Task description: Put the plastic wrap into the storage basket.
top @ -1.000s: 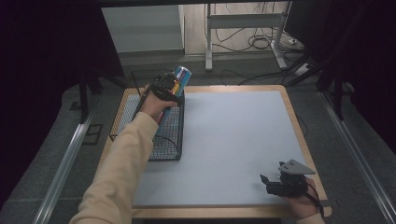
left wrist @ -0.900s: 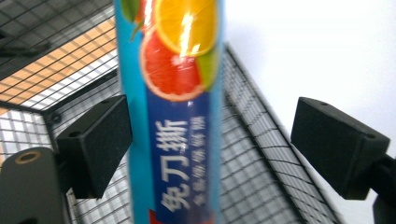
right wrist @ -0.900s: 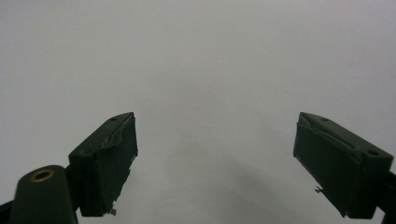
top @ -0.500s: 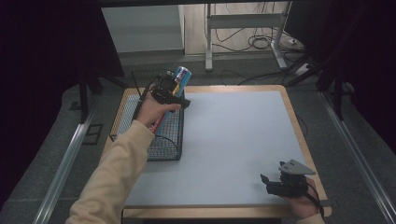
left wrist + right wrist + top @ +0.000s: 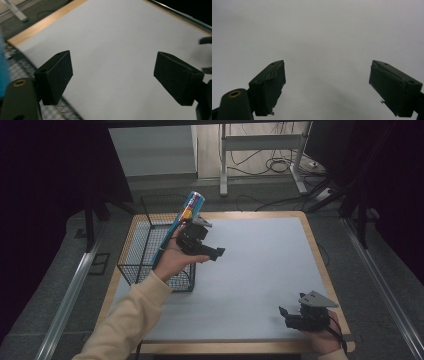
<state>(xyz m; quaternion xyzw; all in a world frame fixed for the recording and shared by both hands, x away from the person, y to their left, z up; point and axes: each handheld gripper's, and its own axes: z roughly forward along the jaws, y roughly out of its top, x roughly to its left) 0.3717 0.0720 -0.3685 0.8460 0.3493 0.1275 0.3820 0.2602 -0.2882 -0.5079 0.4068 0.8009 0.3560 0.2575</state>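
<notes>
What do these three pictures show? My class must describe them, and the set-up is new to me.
No robot: a person holds a two-jawed gripper in each hand. One picture looks down from above; the other two come from cameras riding on the grippers. On the white table stands a wire basket with a blue tube leaning in it. The left gripper hovers open beside the basket; the right gripper sits open near the table's front right corner. Neither holds anything.

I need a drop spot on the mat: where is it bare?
The white mat is bare from the wire basket rightward to the right claw near its front right corner. It is crowded only at the basket's rim, where the left claw hovers beside a blue tube.
</notes>
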